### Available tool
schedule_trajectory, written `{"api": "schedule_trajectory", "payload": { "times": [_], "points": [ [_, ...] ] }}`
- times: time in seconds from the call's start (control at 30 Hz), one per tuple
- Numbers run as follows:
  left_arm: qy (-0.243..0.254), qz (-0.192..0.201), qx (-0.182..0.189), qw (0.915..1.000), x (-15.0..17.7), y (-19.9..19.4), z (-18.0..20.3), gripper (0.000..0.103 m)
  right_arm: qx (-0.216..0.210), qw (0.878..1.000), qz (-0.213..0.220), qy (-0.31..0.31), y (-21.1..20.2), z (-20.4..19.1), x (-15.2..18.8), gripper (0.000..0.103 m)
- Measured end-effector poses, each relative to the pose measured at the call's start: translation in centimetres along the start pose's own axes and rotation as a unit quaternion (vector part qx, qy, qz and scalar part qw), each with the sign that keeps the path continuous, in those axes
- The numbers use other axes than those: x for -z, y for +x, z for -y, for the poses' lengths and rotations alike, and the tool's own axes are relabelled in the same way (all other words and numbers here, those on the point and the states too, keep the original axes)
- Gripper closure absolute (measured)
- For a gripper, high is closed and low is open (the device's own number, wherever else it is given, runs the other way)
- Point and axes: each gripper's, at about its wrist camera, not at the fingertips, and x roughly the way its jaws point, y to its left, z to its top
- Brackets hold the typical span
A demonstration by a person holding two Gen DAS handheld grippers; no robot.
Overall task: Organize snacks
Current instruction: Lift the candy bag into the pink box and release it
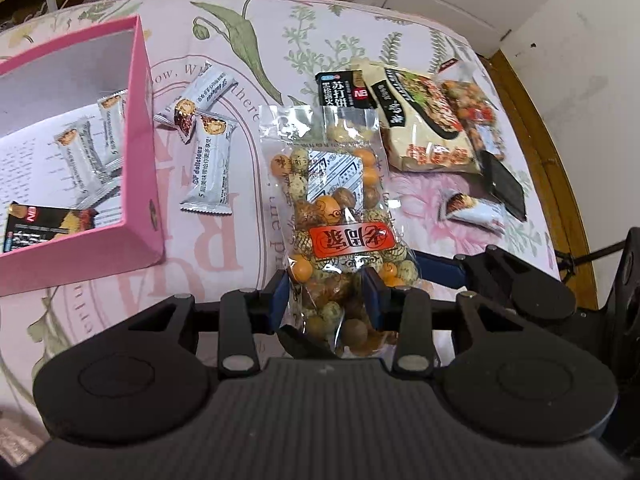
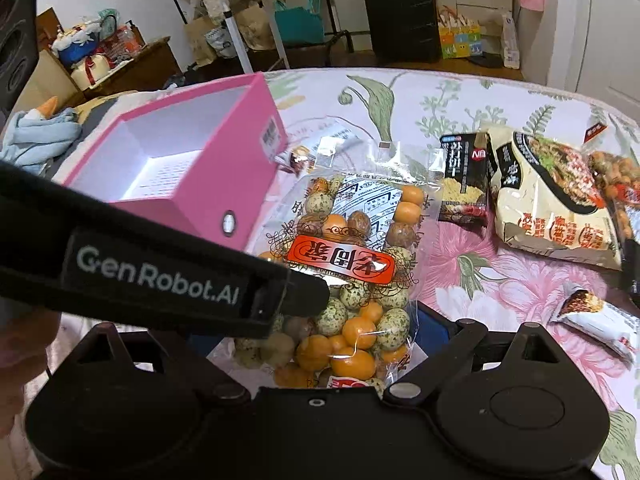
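Both of our left jaws squeeze the near end of the clear bag of coated nuts [image 1: 340, 236], one blue pad on each side. Our left gripper [image 1: 327, 300] holds it tight, and the far end of the bag reaches out over the flowery tablecloth [image 1: 224, 20].

We cannot tell how our right gripper's jaws stand. In the right wrist view the left tool blocks one side, and the nut bag sits right in front, low between the black arms.

Our pink box [image 1: 140, 128] waits on our left side. It is open on top. Some silver snack bars [image 1: 86, 152] and a dark cracker pack [image 1: 44, 224] already lie inside. More silver bars [image 1: 212, 168] rest on the cloth just beside the box wall. A black cracker pack [image 1: 344, 90] and a big cream noodle bag [image 1: 424, 120] lie farther out.

We think the job now is to carry the nut bag to the box. We should lift it well above the pink wall first, so the floppy end does not catch. We should keep the squeeze gentle, since the nuts can crack. Then we let go low inside.
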Motion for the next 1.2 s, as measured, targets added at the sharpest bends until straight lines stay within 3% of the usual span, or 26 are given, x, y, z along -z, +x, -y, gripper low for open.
{"api": "schedule_trajectory", "payload": {
  "times": [0.4,0.7,0.93,1.07,1.2],
  "points": [
    [0.010,0.024,0.006,0.9997,0.7,-6.7,-1.4,0.066,0.002,0.998,0.023,-0.054,-4.5,-5.3,-1.4,0.006],
    [-0.017,0.076,-0.013,0.9969,0.4,-12.4,-6.5,0.066,-0.020,0.992,0.048,-0.114,-4.7,-11.2,-5.1,0.006],
    [-0.088,0.095,-0.062,0.9897,-1.5,-12.3,-15.6,0.061,-0.068,0.981,0.047,-0.173,2.0,-16.4,-9.4,0.006],
    [-0.150,0.074,-0.071,0.9834,-3.0,-10.9,-21.8,0.061,-0.124,0.977,-0.011,-0.175,7.8,-18.4,-12.7,0.006],
    [-0.185,0.055,-0.080,0.9779,-4.0,-9.2,-26.1,0.061,-0.146,0.969,-0.051,-0.191,12.0,-20.3,-14.5,0.006]
  ]
}}
